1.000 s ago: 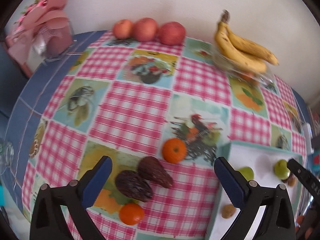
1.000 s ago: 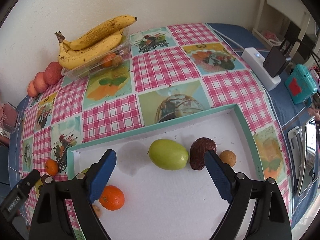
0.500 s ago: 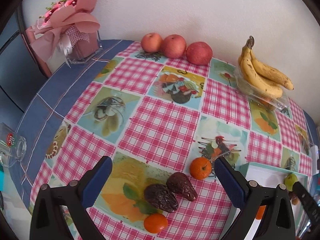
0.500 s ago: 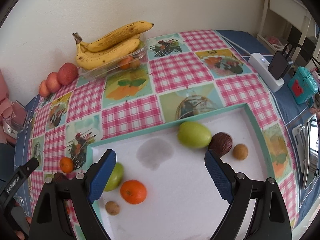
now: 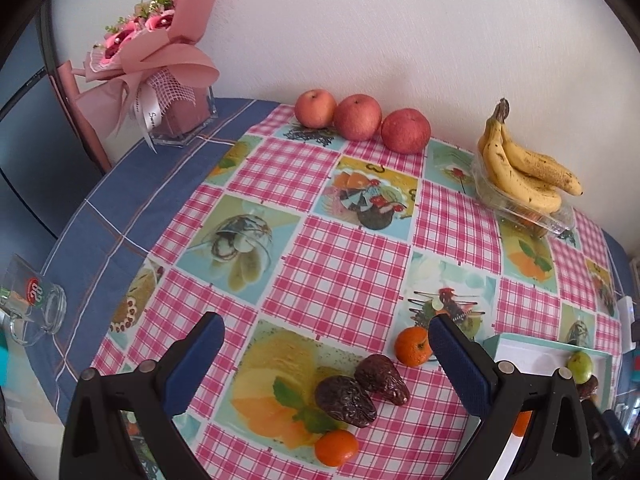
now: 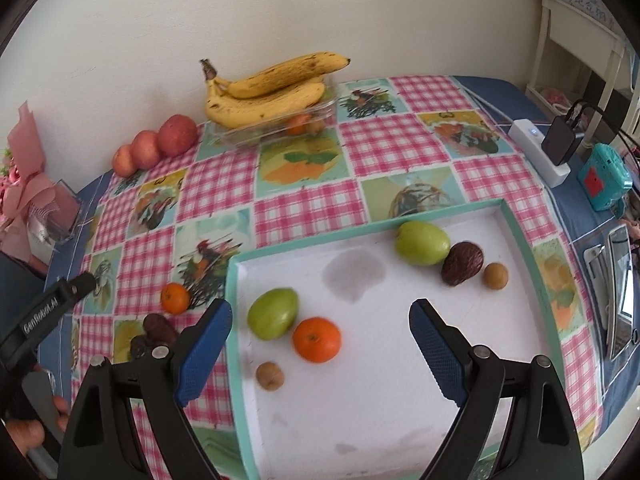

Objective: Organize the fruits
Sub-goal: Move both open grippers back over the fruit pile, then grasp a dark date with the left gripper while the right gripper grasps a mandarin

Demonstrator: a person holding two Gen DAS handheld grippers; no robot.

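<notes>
Hovering, left tongs spread wide, empty, above dates; right tongs wide apart, empty, over tray.

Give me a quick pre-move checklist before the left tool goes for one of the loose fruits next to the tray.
1. Left tool open and holding nothing: ok.
2. Right tool open and holding nothing, over the tray: ok.
3. Loose targets in view on the tablecloth: two dark dates and two small oranges: ok.
4. Dates separated for a single pick: not ok, they look to be touching.
5. Free space in the tray for another fruit: ok, bare white floor in the near half.
6. Whether the near orange lies within the jaws' line of closing: cannot tell, it sits low between the tool's arms.
</notes>
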